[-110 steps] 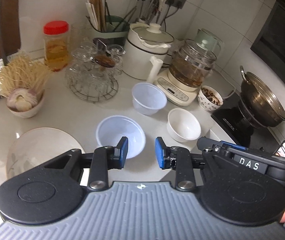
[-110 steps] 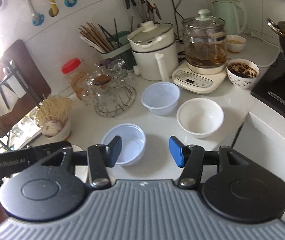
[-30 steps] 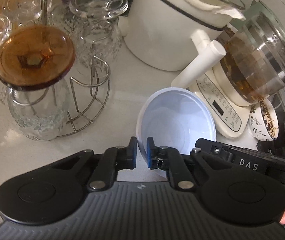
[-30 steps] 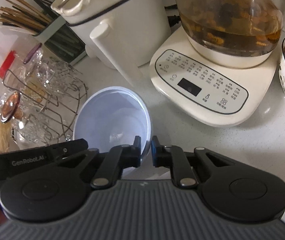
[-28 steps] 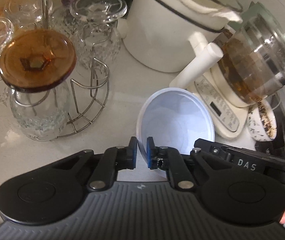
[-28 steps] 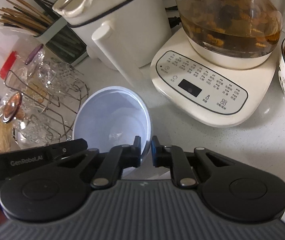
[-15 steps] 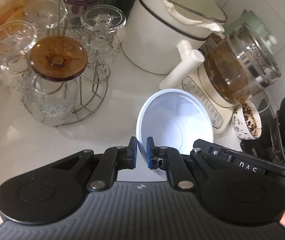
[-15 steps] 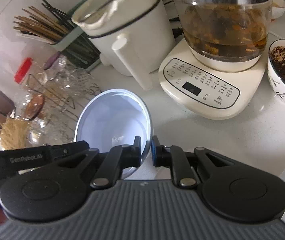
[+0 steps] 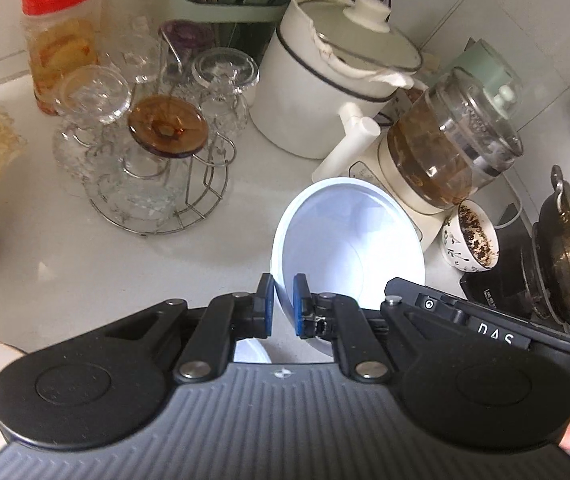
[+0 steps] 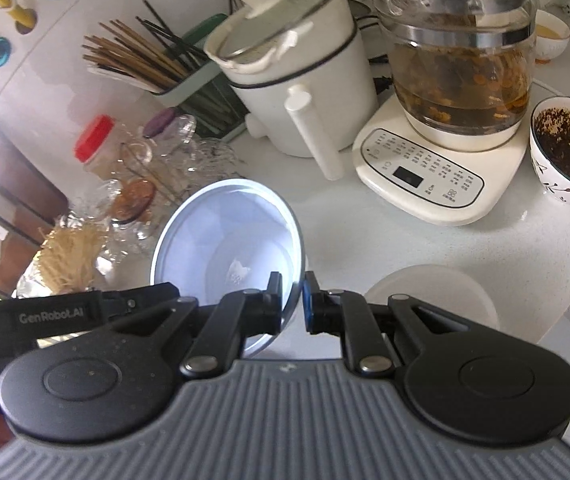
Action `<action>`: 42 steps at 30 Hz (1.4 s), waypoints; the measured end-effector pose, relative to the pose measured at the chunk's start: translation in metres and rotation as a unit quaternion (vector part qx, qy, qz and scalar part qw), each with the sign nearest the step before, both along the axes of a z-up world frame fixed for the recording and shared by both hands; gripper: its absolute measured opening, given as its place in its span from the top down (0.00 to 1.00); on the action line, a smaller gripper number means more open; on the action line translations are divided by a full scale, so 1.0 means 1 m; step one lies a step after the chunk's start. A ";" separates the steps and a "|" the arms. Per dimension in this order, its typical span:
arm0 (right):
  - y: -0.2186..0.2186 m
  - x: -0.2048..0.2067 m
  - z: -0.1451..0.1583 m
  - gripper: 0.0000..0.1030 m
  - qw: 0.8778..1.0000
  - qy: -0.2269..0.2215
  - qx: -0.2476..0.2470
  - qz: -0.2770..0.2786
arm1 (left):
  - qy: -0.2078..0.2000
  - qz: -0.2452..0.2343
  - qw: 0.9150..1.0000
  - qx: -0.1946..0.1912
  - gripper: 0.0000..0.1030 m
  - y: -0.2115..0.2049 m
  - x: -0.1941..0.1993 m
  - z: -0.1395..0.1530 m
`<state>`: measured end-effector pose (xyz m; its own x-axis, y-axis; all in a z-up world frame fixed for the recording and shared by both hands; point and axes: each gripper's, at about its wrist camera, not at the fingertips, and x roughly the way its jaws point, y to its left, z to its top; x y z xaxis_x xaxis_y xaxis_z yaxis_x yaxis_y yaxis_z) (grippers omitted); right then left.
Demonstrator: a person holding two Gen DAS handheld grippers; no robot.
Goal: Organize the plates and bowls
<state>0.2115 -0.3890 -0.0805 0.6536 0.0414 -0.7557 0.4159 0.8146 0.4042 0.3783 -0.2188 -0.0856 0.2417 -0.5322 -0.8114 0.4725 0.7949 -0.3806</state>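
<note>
Bright daylight, blown-out glare at right view's left edge, fisheye bending, slightly soft focus.

two close, downward wrist views, sharing the white bowl [image 9: 349,240]

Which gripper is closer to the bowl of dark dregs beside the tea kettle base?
Right. The right gripper, clamped on the plastic bowl rim, is on the side toward the dregs bowl. The left gripper clamps the opposite rim, farther off.
</note>
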 end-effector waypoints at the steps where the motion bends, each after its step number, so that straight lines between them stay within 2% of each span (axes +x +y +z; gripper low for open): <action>1: 0.003 -0.001 0.002 0.88 1.000 -0.004 -0.002 0.001 | -0.004 0.000 1.000 -0.002 0.89 0.003 -0.002 0.003; 14: 0.044 -0.004 0.009 0.87 0.999 -0.015 -0.017 0.030 | -0.019 0.026 0.999 -0.014 0.89 0.053 -0.020 0.007; 19: 0.058 0.002 0.001 0.87 0.999 0.001 -0.016 0.050 | -0.025 0.037 0.999 0.005 0.89 0.063 -0.026 -0.003; 34: 0.073 0.009 -0.030 0.85 0.995 0.048 0.004 0.082 | 0.004 0.063 0.997 0.036 0.89 0.081 -0.036 -0.038; 42: 0.078 0.012 -0.040 0.85 0.992 0.069 0.018 0.102 | 0.018 0.075 0.996 0.048 0.88 0.088 -0.040 -0.044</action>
